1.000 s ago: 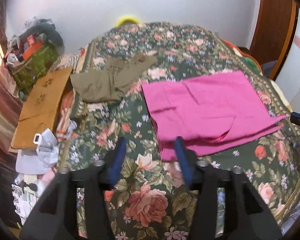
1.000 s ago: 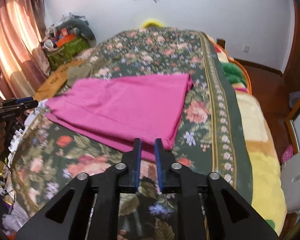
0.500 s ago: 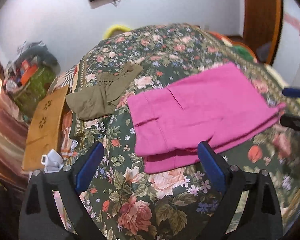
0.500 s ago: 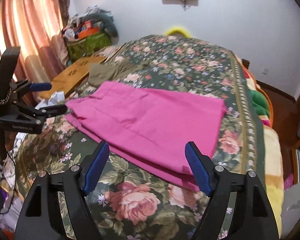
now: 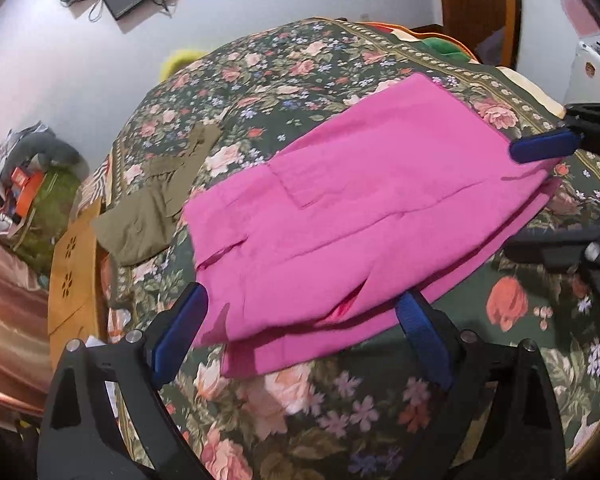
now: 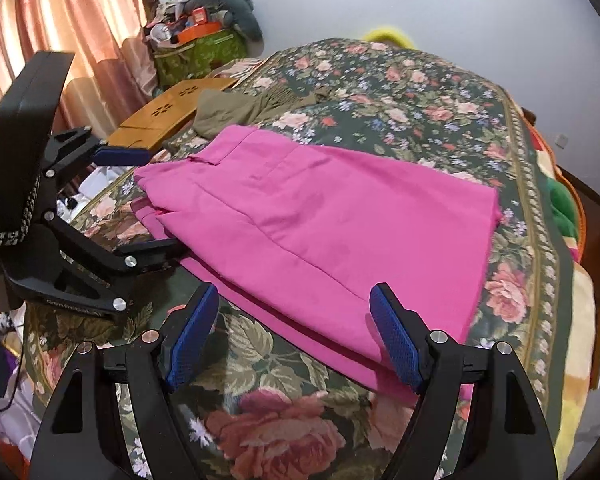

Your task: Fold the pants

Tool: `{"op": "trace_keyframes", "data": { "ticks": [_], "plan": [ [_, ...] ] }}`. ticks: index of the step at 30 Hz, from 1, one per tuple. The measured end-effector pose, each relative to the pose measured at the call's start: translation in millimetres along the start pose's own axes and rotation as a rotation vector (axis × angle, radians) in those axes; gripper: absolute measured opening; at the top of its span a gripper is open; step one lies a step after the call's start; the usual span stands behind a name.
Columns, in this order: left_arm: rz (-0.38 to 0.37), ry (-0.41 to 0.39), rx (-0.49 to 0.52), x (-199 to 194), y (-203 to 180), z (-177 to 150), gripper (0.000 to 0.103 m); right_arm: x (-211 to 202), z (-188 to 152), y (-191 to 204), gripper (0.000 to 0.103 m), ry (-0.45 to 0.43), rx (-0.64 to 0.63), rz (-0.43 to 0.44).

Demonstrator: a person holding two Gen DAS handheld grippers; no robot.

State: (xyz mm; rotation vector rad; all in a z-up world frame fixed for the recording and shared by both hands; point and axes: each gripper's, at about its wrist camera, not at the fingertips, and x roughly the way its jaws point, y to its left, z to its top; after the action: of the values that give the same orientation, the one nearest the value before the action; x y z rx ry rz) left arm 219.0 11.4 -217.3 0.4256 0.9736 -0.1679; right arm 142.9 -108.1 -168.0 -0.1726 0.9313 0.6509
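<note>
At the far left a wooden lap tray (image 5: 76, 268) lies along the edge of the bed (image 5: 300, 420), and an olive-green garment (image 5: 148, 216) sits crumpled just beside it on the floral bedspread. My left gripper (image 5: 300, 336) hovers with its jaws spread wide, empty, at the near waist end of the pink pants (image 5: 352, 204). The pants lie flat across the middle of the bed, folded lengthwise with one leg stacked on the other. Farther right, my right gripper (image 6: 296, 336) also has its jaws wide apart and holds nothing, poised over the pants' near edge toward the leg end.
</note>
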Motion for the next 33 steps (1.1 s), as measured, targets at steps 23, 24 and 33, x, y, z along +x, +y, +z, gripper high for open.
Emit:
{"op": "trace_keyframes", "data": {
  "ticks": [23, 24, 33],
  "plan": [
    [-0.148, 0.006, -0.099, -3.5, 9.8, -2.0, 0.016, 8.2, 11.0, 13.7, 0.007, 0.009, -0.097, 0.036],
    [-0.147, 0.004, -0.098, -4.9, 9.8, -2.5, 0.016, 7.5, 10.5, 14.3, 0.007, 0.008, -0.101, 0.033],
    [-0.128, 0.04, -0.076, -8.6, 0.2, -11.4, 0.023, 11.0, 3.1, 11.2, 0.009, 0.056, -0.061, 0.015]
  ]
}}
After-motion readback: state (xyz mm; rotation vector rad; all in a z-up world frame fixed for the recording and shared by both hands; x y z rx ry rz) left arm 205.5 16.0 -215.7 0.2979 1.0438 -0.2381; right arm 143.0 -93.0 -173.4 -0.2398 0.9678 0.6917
